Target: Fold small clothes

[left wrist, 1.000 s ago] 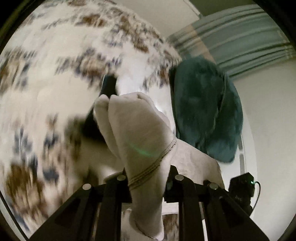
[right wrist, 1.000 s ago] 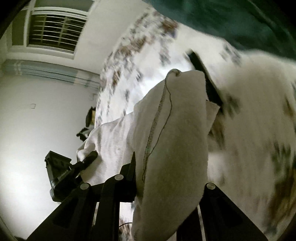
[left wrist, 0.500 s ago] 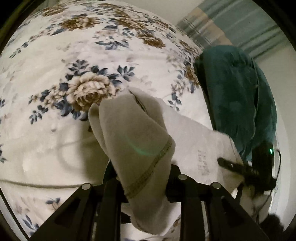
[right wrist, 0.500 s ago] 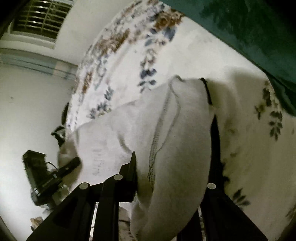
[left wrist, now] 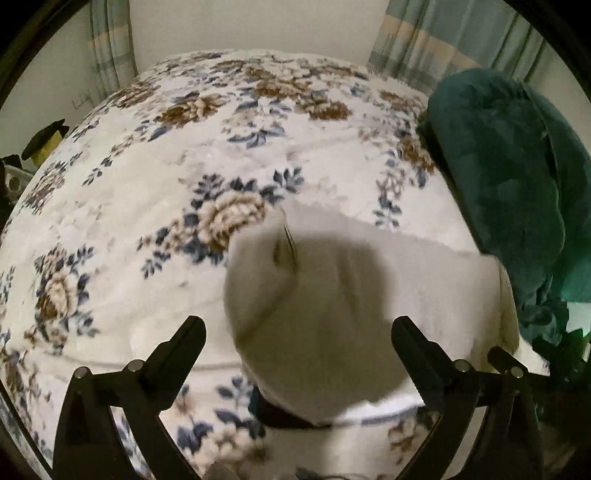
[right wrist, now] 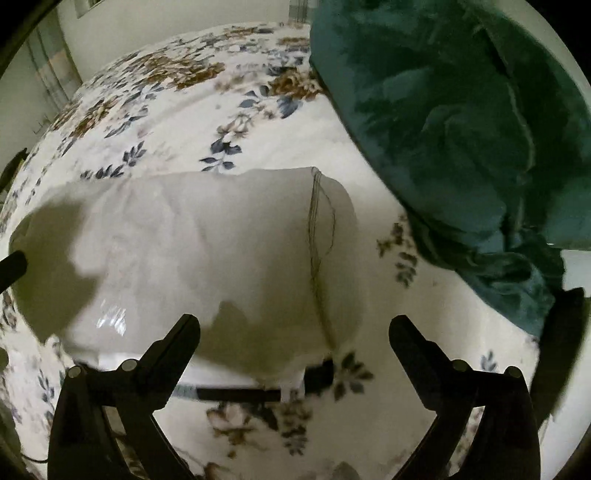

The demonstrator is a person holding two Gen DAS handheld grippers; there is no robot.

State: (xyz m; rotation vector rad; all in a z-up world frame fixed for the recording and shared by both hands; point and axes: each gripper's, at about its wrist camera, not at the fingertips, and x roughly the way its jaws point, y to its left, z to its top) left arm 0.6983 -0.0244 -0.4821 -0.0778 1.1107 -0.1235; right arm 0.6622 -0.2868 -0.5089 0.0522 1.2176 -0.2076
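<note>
One fold looks done: the white garment (left wrist: 332, 295) lies doubled over on the flowered bed (left wrist: 184, 155), a dark band showing under its near edge. Any further fold is left. The left gripper (left wrist: 297, 332) has its jaws wide apart, holding nothing, the cloth's left end between and beyond them. The right gripper (right wrist: 294, 330) likewise gapes over the stitched right end, a green blanket (right wrist: 461, 110) lying to the right.

I was in a home bedroom. Under me spread a bed with a white plush cover printed with brown roses and blue leaves (left wrist: 258, 155), soft and rumpled. A dark teal fleecy blanket (right wrist: 461, 122) lay bunched along its right side. Behind the bed hung pale blue-and-cream striped curtains (left wrist: 417, 48) against a plain light wall (left wrist: 251, 26). All of it spoke of somebody's sleeping room.
</note>
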